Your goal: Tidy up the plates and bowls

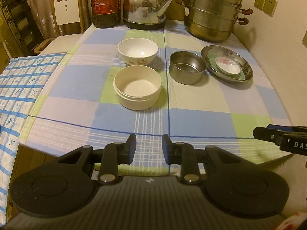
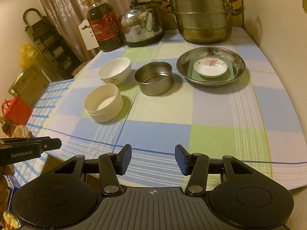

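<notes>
On the checked tablecloth stand a white floral bowl [image 1: 137, 51] [image 2: 114, 70], a cream round tub [image 1: 137, 87] [image 2: 103, 102] in front of it, and a steel bowl [image 1: 187, 67] [image 2: 154, 77] to the right. A steel plate [image 1: 247, 71] [image 2: 238, 62] at the right holds a green square plate [image 1: 242, 75] [image 2: 231, 74] with a small floral saucer [image 1: 228, 64] [image 2: 210, 68] on top. My left gripper [image 1: 149, 150] is open and empty above the table's near edge. My right gripper [image 2: 153, 160] is open and empty, also near the front edge.
At the back stand an oil bottle [image 1: 106, 3] [image 2: 104, 26], a steel kettle [image 1: 145, 5] [image 2: 142, 25] and a stacked steamer pot [image 1: 213, 11] [image 2: 203, 13]. A blue-checked cloth [image 1: 19, 84] covers a surface at the left. A wall [image 1: 278, 38] borders the right.
</notes>
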`<state>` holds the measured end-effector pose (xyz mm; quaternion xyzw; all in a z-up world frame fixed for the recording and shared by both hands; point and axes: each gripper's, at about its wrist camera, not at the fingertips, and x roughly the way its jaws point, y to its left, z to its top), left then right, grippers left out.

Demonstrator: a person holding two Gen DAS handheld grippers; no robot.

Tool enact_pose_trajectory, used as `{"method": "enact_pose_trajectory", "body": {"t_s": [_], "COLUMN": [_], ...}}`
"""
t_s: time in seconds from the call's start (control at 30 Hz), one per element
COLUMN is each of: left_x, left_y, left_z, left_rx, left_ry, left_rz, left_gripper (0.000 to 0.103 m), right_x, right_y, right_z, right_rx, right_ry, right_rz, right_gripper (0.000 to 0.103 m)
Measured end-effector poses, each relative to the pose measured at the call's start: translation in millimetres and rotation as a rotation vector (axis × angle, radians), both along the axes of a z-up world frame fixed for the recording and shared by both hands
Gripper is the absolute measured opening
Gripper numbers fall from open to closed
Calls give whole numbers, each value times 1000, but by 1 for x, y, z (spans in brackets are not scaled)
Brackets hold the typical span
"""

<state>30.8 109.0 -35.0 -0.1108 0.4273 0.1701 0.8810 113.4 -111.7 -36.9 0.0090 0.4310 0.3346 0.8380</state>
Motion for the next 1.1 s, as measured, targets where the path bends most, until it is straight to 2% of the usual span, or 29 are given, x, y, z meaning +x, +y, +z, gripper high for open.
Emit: {"method": "enact_pose_trajectory", "body": {"t_s": [0.53,1.1], "left_x": [56,102], "left_y": [79,130], "left_z": [-17,-41], "left_rx": [-8,-44], "left_ry": [38,52], "left_rz": [-71,-85], "left_gripper": [26,26], "right_x": [45,78], "right_y": [49,113], "right_z": [-15,-31], "right_rx": [-14,-10], "right_ry": [75,94], "right_rz": [-110,-100], "right_gripper": [50,50]}}
